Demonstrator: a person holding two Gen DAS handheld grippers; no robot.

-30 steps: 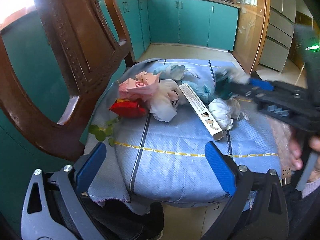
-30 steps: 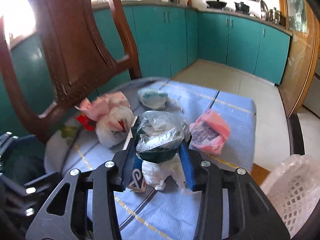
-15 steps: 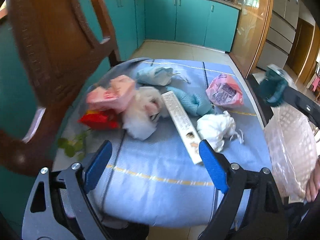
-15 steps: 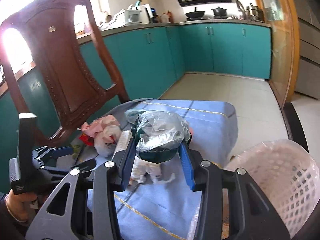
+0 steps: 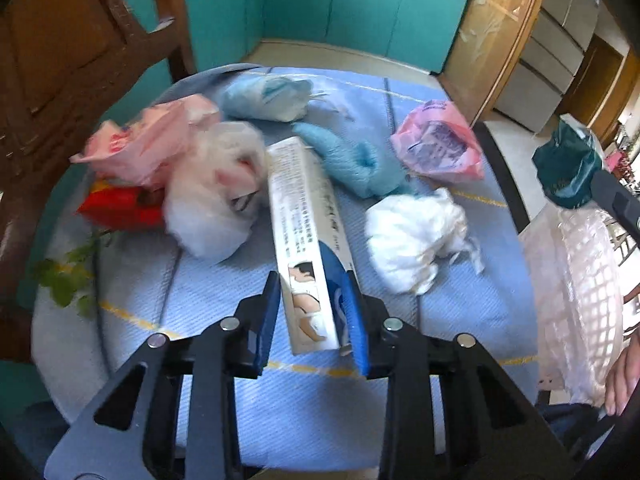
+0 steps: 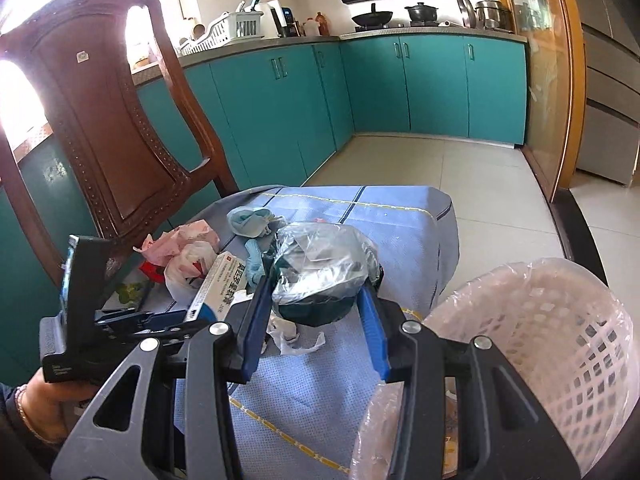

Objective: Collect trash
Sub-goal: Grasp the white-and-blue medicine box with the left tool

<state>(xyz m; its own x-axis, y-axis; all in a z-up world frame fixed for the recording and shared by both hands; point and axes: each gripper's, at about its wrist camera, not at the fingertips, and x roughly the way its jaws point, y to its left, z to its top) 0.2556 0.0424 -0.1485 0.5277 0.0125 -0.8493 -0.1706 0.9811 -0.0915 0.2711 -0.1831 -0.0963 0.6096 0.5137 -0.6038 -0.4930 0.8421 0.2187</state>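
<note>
The right gripper (image 6: 314,322) is clamped on a crinkly clear-and-teal plastic bundle (image 6: 320,276) held beside the lined white lattice basket (image 6: 560,344), not yet dropped in. The left gripper (image 5: 312,318) pinches the near end of a long, stiff cardboard box (image 5: 306,236). Soft tissue wads, pink wrappers and blue cloth remain on the woven blue cover (image 5: 400,344), so most collecting appears left.

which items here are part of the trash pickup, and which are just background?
Job:
- long white box, between the left gripper pads
- teal wad in clear plastic, held by the right gripper
- lined white basket
- loose on the cloth: pink bag, white wad, red packet

Background:
- wooden chair
- teal cabinets
- pots on the stove
</note>
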